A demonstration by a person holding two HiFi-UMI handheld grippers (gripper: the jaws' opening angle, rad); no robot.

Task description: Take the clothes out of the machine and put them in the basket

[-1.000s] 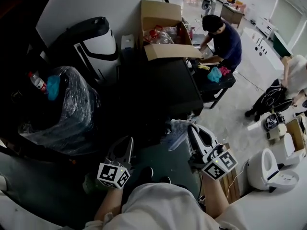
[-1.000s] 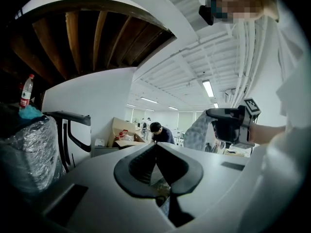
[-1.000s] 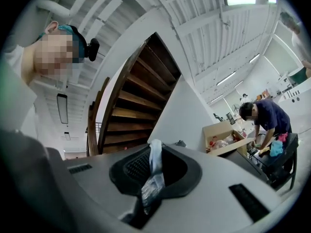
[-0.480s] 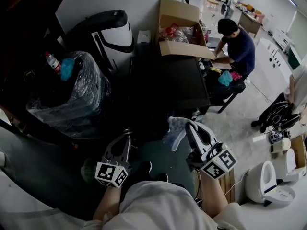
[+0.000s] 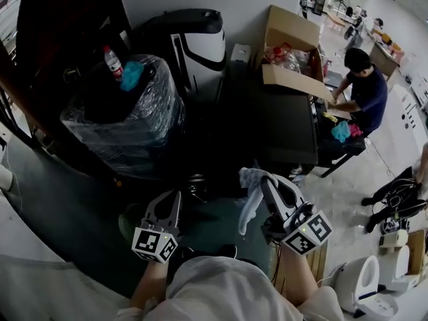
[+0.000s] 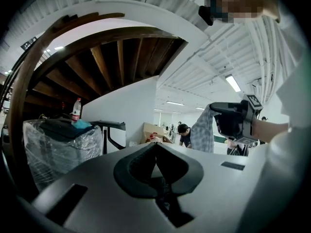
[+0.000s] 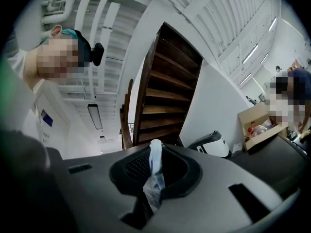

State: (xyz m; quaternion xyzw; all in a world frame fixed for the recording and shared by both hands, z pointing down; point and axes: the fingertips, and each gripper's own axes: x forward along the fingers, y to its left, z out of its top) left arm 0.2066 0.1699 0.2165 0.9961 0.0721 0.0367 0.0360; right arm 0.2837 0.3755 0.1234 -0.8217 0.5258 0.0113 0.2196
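Observation:
My right gripper (image 5: 262,178) is shut on a pale blue-and-white cloth (image 5: 251,200), which hangs down from its jaws over the dark floor. In the right gripper view the cloth (image 7: 154,176) is pinched between the jaws, with a strip sticking up past the tips. The left gripper view shows the same cloth (image 6: 205,129) dangling at the right. My left gripper (image 5: 175,194) is held beside the right one at the lower left. Its jaws meet at the tip with nothing between them (image 6: 155,144). No basket can be made out clearly.
A plastic-wrapped bin (image 5: 127,116) with a water bottle (image 5: 112,60) on top stands ahead on the left. Beside it is a black-and-white machine (image 5: 194,35). A black table (image 5: 274,122) carries an open cardboard box (image 5: 294,52). A person (image 5: 364,89) works at the far right.
Both grippers have swung left across the room, so the wrapped bin and machine now sit nearer the middle of the view. The cloth stays in the right gripper and hangs lower.

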